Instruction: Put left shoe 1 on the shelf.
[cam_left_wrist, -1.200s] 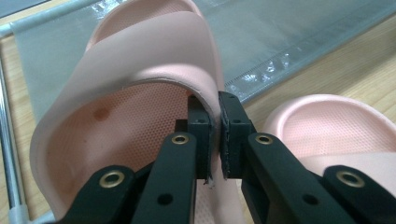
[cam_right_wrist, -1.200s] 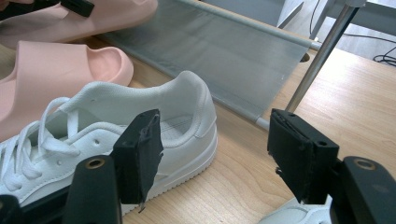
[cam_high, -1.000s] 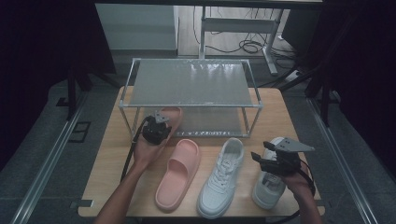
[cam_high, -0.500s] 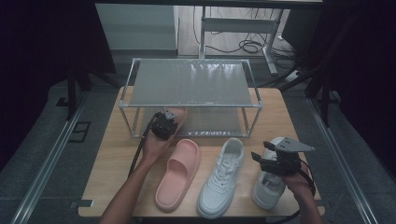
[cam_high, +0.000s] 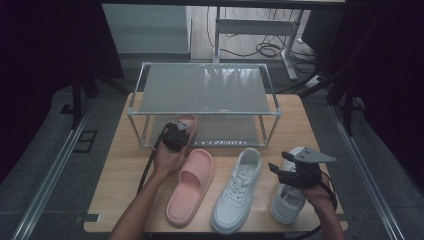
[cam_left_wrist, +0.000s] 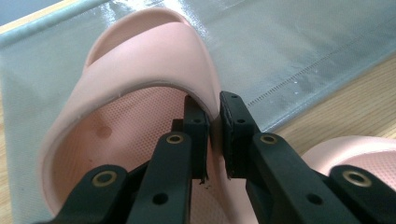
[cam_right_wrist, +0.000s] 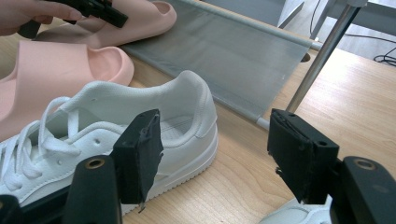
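A pink slipper (cam_high: 186, 121) lies toe-first on the lower shelf of the wire rack (cam_high: 202, 113). My left gripper (cam_high: 176, 134) holds its strap (cam_left_wrist: 154, 51). The strap's edge sits pinched between the pads of the gripper (cam_left_wrist: 214, 109), whose jaws have just been opening slightly. The matching slipper (cam_high: 190, 187) lies on the table beside a white sneaker (cam_high: 236, 192). My right gripper (cam_high: 276, 172) hovers open above the second white sneaker (cam_high: 287, 201). In the right gripper view its jaws (cam_right_wrist: 215, 154) stand wide apart, with the first sneaker's heel (cam_right_wrist: 187, 107) beyond them.
The rack has a mesh top shelf (cam_high: 205, 87) and a lower mesh shelf (cam_left_wrist: 303, 42). A chrome post (cam_right_wrist: 322, 51) stands at the rack's front right corner. The wooden table (cam_high: 125, 170) ends close behind the shoes' heels. Cables lie on the floor (cam_high: 265, 50) beyond.
My left hand has carried the pink slipper rightward and down onto the rack's lower shelf. The right hand has stayed where it was.
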